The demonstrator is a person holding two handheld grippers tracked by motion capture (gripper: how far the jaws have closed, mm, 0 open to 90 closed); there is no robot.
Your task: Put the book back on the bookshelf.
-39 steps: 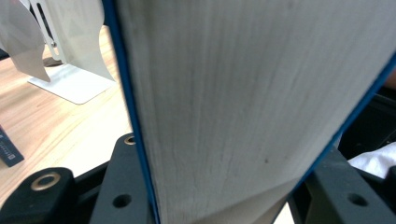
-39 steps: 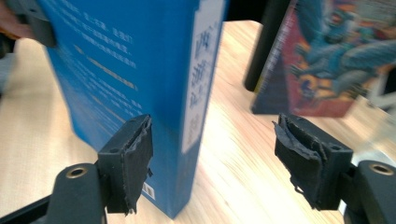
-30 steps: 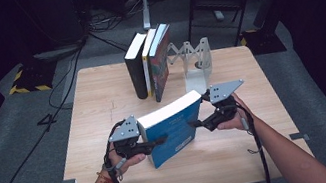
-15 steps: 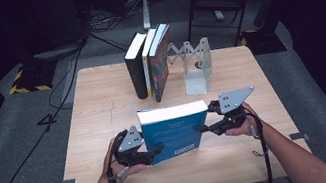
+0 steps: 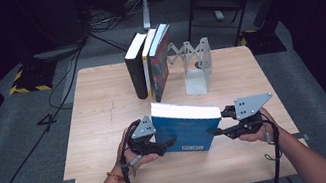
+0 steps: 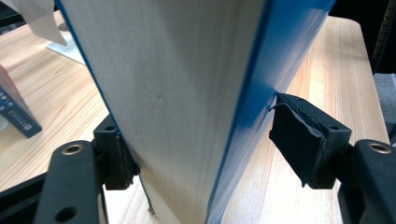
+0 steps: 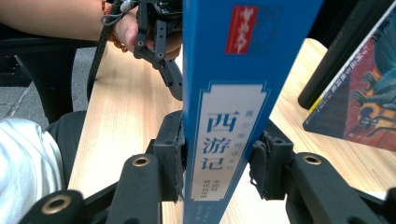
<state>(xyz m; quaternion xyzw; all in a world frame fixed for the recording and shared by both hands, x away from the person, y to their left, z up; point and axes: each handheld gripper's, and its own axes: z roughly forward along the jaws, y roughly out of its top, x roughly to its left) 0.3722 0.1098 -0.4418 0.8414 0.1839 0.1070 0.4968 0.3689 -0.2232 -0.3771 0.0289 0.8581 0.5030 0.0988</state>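
Note:
A thick blue book (image 5: 185, 130) stands upright near the table's front, cover toward me and white page tops up. My left gripper (image 5: 169, 143) straddles its fore-edge. In the left gripper view the book (image 6: 177, 93) sits between the jaws: one pad rests at the page side, while the other pad (image 6: 299, 140) stands clear of the blue cover. These jaws have just been opening. My right gripper (image 5: 214, 133) holds the opposite end. In the right gripper view both pads press the book's spine (image 7: 233, 93), which bears white Chinese characters. These jaws have just been closing on it.
Three books (image 5: 150, 60) stand leaning together at the back of the wooden table (image 5: 103, 107), with a grey metal expanding bookend (image 5: 195, 65) to their right. The right gripper view has those books (image 7: 364, 93) close on its right and the other hand (image 7: 140, 28) beyond.
The blue book has gone from tilted to upright and come nearer the front edge. The left jaws have spread off the cover. The right jaws have closed on the spine.

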